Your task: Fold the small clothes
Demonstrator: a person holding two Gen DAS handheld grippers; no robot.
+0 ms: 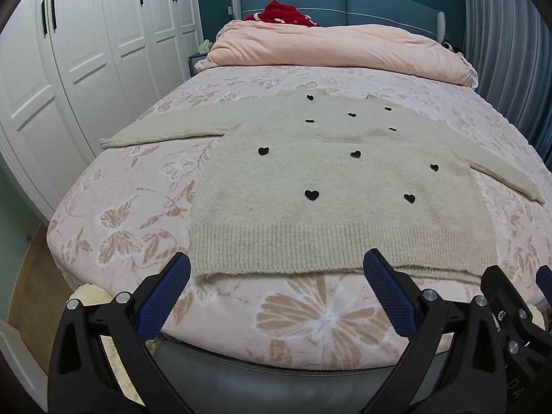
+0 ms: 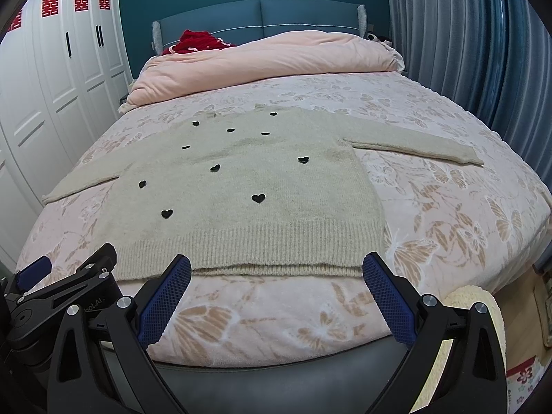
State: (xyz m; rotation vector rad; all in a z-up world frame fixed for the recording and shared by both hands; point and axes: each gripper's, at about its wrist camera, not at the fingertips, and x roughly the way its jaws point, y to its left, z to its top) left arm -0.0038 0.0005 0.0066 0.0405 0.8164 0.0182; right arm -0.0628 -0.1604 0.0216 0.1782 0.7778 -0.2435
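The bed w/ pink floral cover is carrying a beige sweater lying flat mid-bed, sleeves spreading left & right, hem at near edge. Left gripper & right gripper are hovering just short of hem, both w/ jaws wide apart, holding nothing.
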